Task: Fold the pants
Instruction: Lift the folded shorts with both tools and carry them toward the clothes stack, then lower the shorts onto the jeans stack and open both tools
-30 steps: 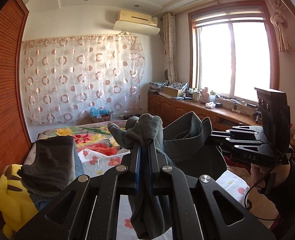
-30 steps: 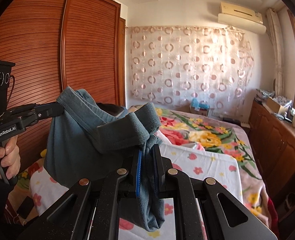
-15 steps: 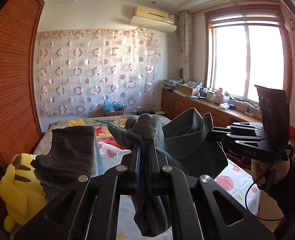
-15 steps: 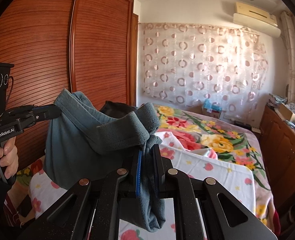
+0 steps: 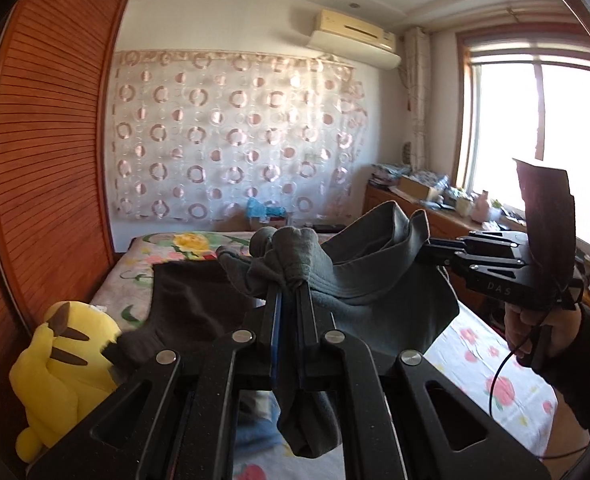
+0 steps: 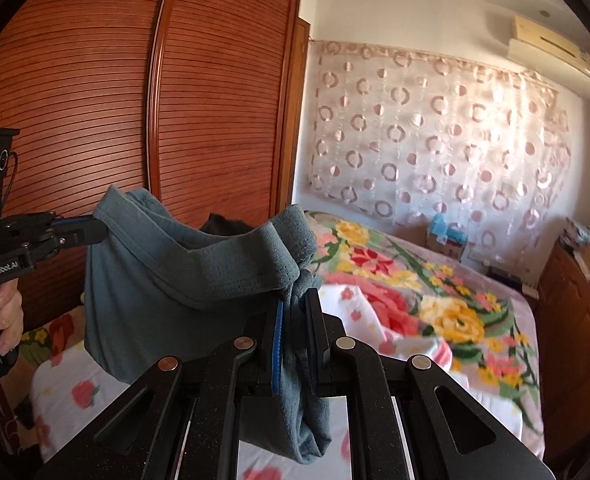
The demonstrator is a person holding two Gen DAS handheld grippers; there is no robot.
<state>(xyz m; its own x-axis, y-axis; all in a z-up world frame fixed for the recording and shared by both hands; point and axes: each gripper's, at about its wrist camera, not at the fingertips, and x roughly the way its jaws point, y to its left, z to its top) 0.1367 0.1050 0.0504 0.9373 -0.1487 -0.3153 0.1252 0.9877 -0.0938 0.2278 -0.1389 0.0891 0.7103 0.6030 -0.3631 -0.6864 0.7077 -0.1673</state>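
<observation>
Grey-blue pants (image 5: 359, 276) hang in the air above the bed, stretched by the waistband between both grippers. My left gripper (image 5: 289, 292) is shut on one bunched end of the waistband; it also shows at the left of the right wrist view, left gripper (image 6: 91, 232). My right gripper (image 6: 295, 300) is shut on the other end of the pants (image 6: 167, 284), with cloth hanging down between its fingers. In the left wrist view the right gripper (image 5: 429, 250) pinches the band from the right, held by a hand (image 5: 535, 328).
A bed with a floral cover (image 6: 447, 304) lies below. A dark folded garment (image 5: 191, 300) and a yellow plush toy (image 5: 67, 368) sit at its left side. A wooden wardrobe (image 6: 135, 100) stands on the left; a low cabinet (image 5: 423, 208) under the window on the right.
Both grippers have swung left across the room with the pants still stretched between them; the wardrobe and plush toy have come further into view. Neither grip has altered.
</observation>
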